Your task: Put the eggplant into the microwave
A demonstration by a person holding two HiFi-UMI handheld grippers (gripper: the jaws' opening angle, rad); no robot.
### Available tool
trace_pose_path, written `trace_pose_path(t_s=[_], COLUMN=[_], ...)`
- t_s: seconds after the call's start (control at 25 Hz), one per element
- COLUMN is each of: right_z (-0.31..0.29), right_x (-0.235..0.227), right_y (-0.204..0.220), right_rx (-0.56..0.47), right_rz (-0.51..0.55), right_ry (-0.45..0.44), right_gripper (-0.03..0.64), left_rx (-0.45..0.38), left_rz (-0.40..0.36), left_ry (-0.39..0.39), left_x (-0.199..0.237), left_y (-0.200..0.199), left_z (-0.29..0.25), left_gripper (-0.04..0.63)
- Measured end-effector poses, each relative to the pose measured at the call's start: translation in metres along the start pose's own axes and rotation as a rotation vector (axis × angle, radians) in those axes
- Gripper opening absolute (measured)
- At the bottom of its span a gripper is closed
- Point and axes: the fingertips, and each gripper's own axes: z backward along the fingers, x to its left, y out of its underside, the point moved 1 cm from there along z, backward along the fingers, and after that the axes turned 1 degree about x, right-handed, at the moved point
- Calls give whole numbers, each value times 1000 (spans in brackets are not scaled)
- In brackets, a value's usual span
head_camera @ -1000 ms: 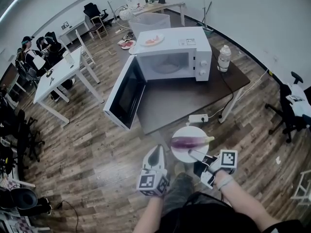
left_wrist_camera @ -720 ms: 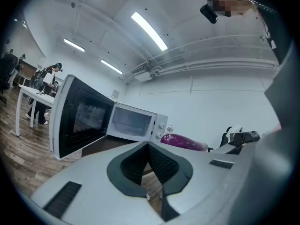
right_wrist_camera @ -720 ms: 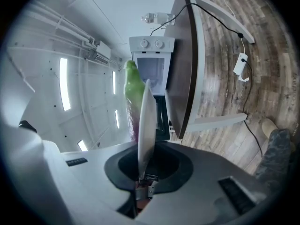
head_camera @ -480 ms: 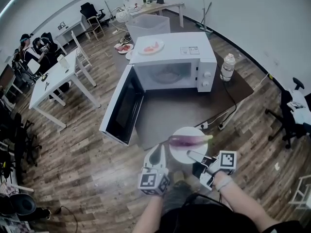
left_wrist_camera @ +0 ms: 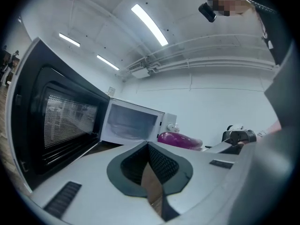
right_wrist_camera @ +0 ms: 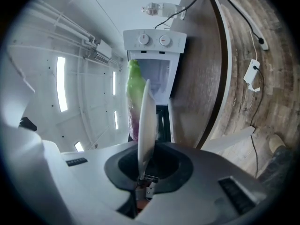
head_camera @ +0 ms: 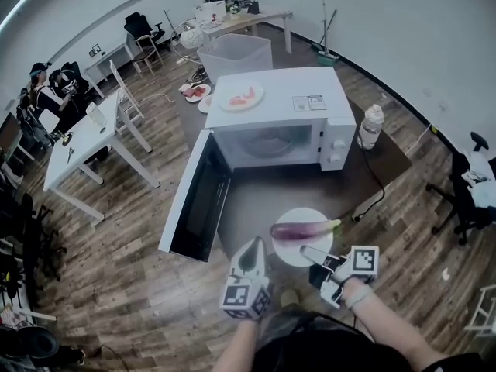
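Table (head_camera: 260, 196) nearer | right tool (head_camera: 304, 249) clamps plate (head_camera: 290, 252), eggplant (head_camera: 297, 229) aboard | left tool (head_camera: 253, 244) closed, empty

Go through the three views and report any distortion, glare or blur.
Head view: strong fisheye bows the walls and table edges; even light, sharp. Left gripper view: dark vignette in the corners, bright ceiling strips; microwave clear. Right gripper view: rolled sideways, glaring ceiling lights; the plate shows edge-on, the eggplant slightly soft.
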Motion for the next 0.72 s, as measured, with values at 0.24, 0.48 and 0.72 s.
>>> trace_pose_path(t_s=[0.24,0.48,0.72], right_z=[-19,-29,-37], right_x=[-4,-14,-11], right_y=[-16,-28,-34], right_rx=[-13,-27,-38], right_rz=[-9,-13,-12], right_ry=[-11,18,9], right_gripper=[21,21,21], left_rx=[0,-4,-21], left_rz=[-7,9,36], left_ry=[39,53,48], left_x=[16,27,35], left_y=[2,4,3], left_z=[-27,-39,-40], left_gripper=[-9,-9,-9])
